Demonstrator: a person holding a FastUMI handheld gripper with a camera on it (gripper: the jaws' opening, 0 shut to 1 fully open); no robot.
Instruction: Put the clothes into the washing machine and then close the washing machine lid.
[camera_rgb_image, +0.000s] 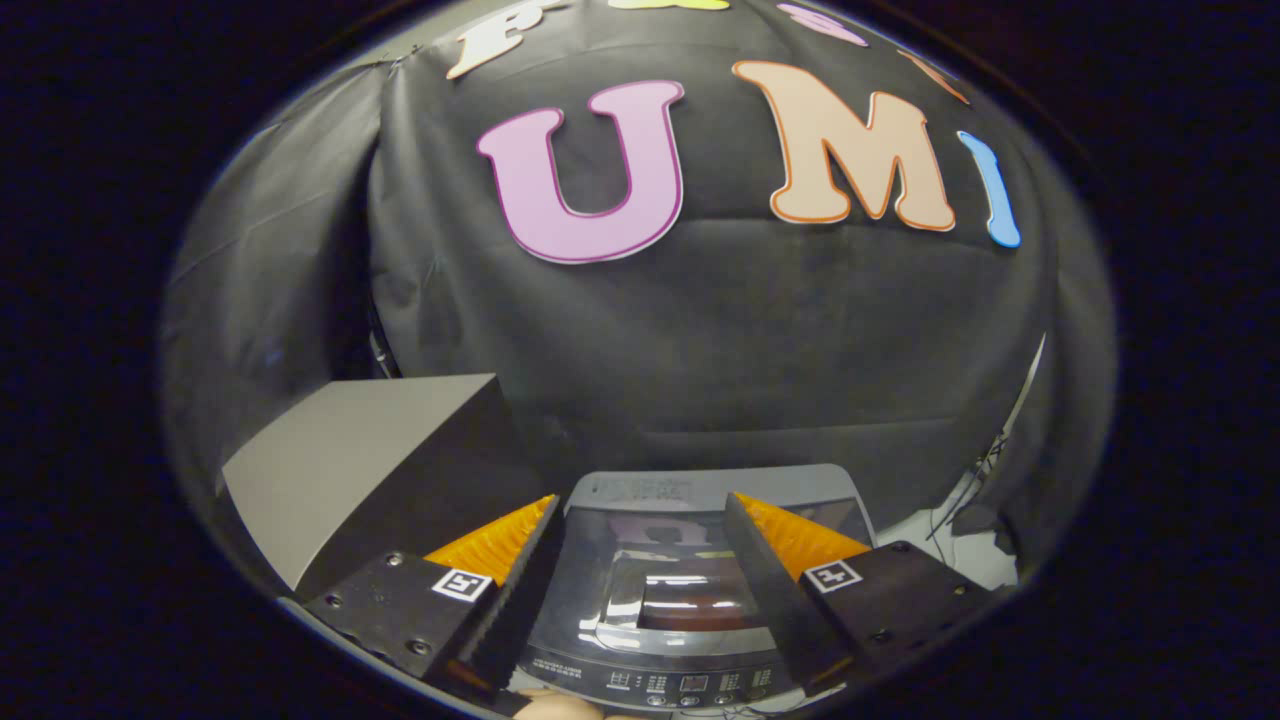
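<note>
A grey top-loading washing machine (655, 600) stands below and ahead of my gripper (645, 520). Its glossy dark lid (660, 585) lies flat and shut, reflecting the booth wall. A control strip with buttons (680, 685) runs along its near edge. My gripper hangs above the lid with its two fingers (520, 560) spread wide apart and nothing between them. I see no clothes from here.
A grey box-shaped block (360, 480) stands to the left of the machine, close to the left finger. Cables (975, 480) hang by the wall to the right of the machine. The black cloth wall rises right behind the machine.
</note>
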